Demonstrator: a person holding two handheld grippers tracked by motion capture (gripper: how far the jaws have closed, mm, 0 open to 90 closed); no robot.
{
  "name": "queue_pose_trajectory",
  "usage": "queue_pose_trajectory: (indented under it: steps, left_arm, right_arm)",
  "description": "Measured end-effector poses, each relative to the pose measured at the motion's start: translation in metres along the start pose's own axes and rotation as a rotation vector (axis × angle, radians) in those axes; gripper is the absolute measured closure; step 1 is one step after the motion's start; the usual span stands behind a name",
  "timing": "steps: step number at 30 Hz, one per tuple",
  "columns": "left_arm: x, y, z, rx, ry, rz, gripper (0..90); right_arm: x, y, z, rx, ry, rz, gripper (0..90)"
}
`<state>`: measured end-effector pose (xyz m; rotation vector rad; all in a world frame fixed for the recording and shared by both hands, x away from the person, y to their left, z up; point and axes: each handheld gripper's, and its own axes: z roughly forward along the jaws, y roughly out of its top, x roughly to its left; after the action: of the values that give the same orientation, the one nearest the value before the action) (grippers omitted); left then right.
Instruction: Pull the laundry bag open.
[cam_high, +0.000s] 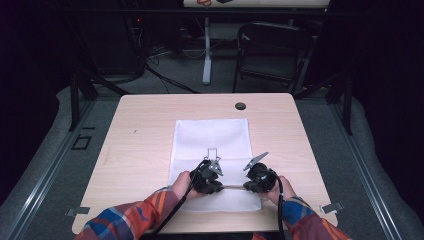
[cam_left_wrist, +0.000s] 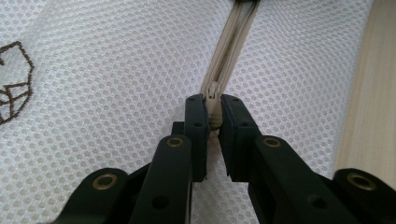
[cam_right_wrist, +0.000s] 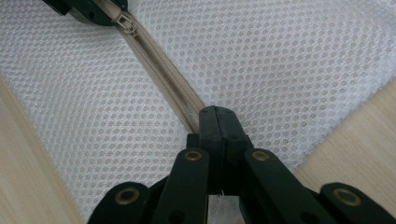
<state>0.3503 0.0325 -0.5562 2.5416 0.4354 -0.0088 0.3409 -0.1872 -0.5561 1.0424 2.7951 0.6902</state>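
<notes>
Two grippers, zipper (cam_right_wrist: 163, 88) running between them

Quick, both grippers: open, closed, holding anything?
Left gripper: closed on the zipper pull of the mesh bag.
Right gripper: closed on the zipper tape near the bag's edge.

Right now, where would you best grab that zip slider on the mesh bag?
By its small pull tab, which stands up from the zip line. Come along the zip with a jaw either side, as the left hand-held gripper does, for a straight pull.
</notes>
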Motion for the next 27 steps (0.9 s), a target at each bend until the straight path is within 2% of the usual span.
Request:
queue_pose_trajectory:
  steps: [12, 13, 25, 26, 27]
  left_arm:
    - [0.0006, -0.0025, -0.0034, -0.014, 0.000, -0.010, 81.9]
    - [0.0007, -0.0022, -0.0034, -0.002, -0.006, -0.003, 81.9]
    - [0.0018, -0.0049, -0.0052, -0.006, -0.011, -0.018, 81.9]
    - [0.0017, -0.0052, -0.0053, 0.004, -0.006, -0.007, 82.0]
    - [0.0024, -0.0064, -0.0061, 0.005, 0.006, -0.016, 82.0]
  right_arm:
    - [-0.0006, -0.0006, 0.0000, -0.005, 0.002, 0.001, 90.0]
    - [-0.0007, -0.0006, 0.0000, -0.005, 0.002, 0.001, 90.0]
    - [0.0001, -0.0009, 0.0004, -0.007, 0.014, 0.002, 90.0]
    - [-0.0002, -0.0006, 0.0000, 0.000, 0.015, -0.004, 90.0]
    - [0.0005, -0.0010, 0.0005, -0.010, 0.015, 0.004, 90.0]
